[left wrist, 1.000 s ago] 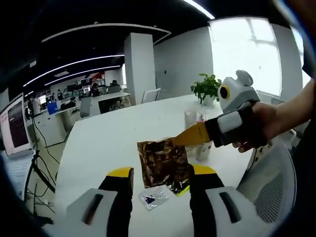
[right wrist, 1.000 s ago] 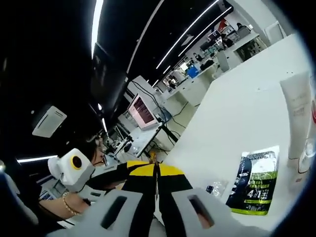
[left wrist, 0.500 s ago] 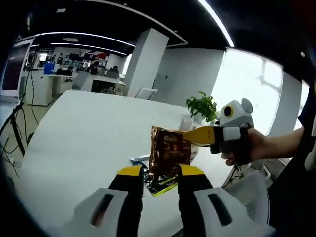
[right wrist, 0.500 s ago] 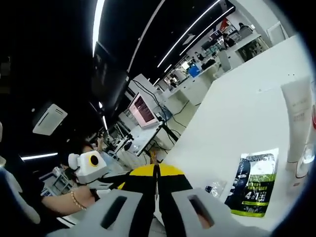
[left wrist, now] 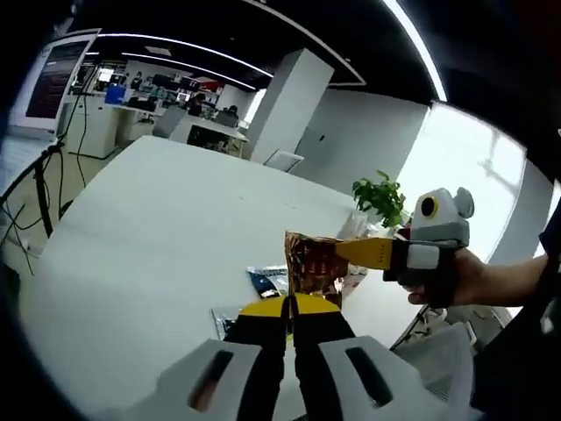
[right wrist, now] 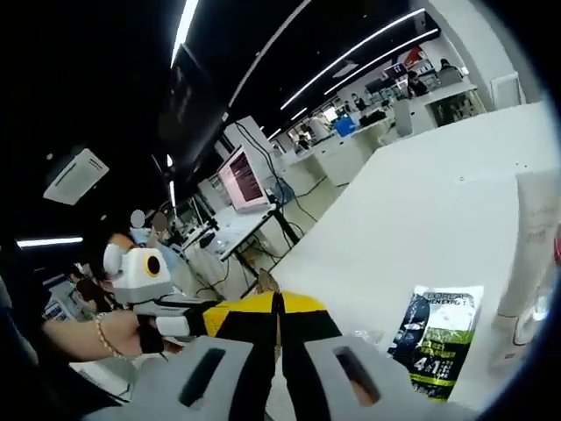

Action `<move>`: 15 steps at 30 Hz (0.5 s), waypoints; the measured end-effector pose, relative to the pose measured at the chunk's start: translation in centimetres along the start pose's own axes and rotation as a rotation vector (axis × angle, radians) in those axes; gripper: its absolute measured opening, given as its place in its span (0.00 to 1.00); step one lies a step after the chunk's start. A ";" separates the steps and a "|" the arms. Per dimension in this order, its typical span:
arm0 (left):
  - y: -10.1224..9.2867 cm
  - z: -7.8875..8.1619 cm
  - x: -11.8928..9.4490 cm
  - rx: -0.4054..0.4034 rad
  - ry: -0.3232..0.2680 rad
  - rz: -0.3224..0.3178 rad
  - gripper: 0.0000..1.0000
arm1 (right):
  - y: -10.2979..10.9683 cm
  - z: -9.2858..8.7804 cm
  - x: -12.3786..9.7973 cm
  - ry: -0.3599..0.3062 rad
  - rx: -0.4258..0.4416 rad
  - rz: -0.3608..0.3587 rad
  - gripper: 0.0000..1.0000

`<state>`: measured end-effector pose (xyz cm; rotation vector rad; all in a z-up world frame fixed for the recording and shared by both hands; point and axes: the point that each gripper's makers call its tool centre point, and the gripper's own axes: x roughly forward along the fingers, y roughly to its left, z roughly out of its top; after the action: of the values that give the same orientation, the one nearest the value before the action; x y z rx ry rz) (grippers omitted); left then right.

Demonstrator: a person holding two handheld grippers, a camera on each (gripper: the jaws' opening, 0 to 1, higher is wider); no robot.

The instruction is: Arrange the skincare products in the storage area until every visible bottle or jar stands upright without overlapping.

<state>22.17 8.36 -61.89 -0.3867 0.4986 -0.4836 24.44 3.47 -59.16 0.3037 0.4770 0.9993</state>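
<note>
Skincare sachet [left wrist: 316,259], bronze foil, is pinched above the white table [left wrist: 149,228] by both closed grippers: left gripper [left wrist: 287,307] at its near edge, right gripper [left wrist: 351,254] at its right. A green sachet [right wrist: 438,338] lies flat beside a white tube [right wrist: 530,241].

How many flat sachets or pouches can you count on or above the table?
3, maybe more hidden. The brown pouch is held up by the right gripper; the green sachet and a small clear packet lie on the table.
</note>
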 end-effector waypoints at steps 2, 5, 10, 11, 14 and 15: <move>0.1 -0.3 0.1 -0.024 0.011 0.015 0.00 | -0.4 -0.3 0.4 0.024 -0.064 -0.021 0.01; 1.0 -0.6 0.6 -0.058 0.014 0.022 0.00 | -1.1 -0.4 1.1 0.039 -0.153 -0.060 0.01; 2.0 -0.8 1.5 -0.089 0.022 0.035 0.00 | -1.9 -0.6 2.3 0.095 -0.402 -0.125 0.01; 2.5 -0.8 1.7 -0.091 0.024 0.041 0.00 | -2.1 -0.6 2.5 0.108 -0.434 -0.133 0.01; 3.0 -0.6 2.6 -0.101 0.025 0.050 0.00 | -3.5 -0.6 3.6 0.145 -0.523 -0.160 0.01; 3.7 -0.6 3.0 -0.104 0.029 0.053 0.00 | -3.7 -0.5 3.9 0.150 -0.534 -0.161 0.01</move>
<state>25.45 9.62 -65.18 -0.4655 0.5616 -0.4137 28.65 4.97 -62.25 -0.2858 0.3460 0.9568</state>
